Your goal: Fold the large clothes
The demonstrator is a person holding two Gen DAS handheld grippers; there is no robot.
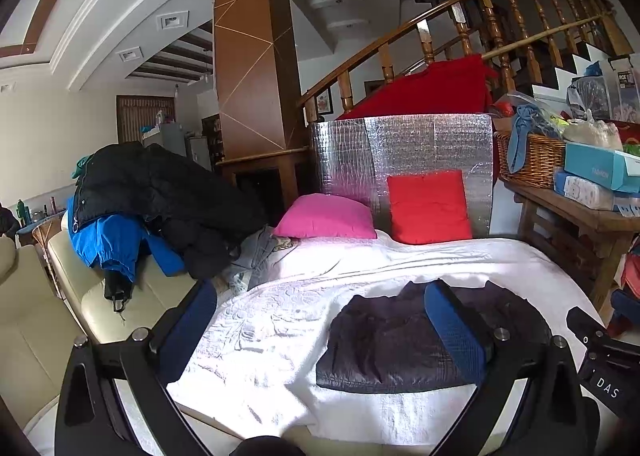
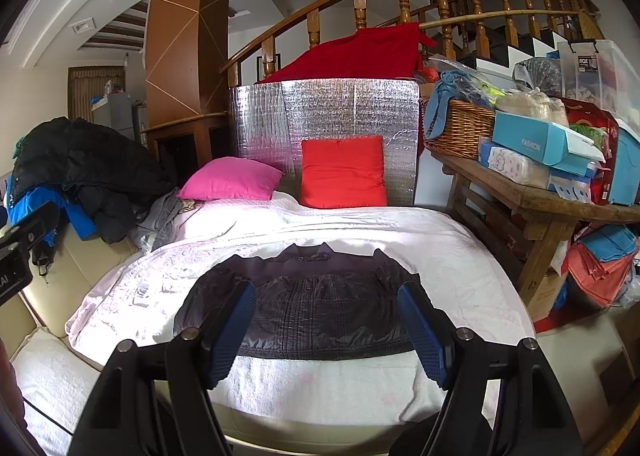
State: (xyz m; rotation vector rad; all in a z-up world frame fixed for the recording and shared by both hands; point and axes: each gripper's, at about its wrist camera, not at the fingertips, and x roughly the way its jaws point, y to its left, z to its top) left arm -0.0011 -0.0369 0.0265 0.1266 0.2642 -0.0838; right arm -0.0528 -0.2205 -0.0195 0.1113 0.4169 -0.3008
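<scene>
Glossy quilted jacket (image 2: 304, 304), textured bedspread (image 2: 400, 224)

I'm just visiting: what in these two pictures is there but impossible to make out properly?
- Dark jacket: in the left wrist view its right part is behind a blue finger; in the right wrist view both fingers cover its lower corners.
- Pile of coats: the items overlap, so their number is unclear.
- Wicker basket: contents jumbled in both views.
- The person holding the tools: outside both views.

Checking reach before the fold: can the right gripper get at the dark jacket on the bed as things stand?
Probably yes. The right gripper is open and empty, pointing straight at the dark jacket, which lies flat on the white bedspread with nothing between them.
</scene>
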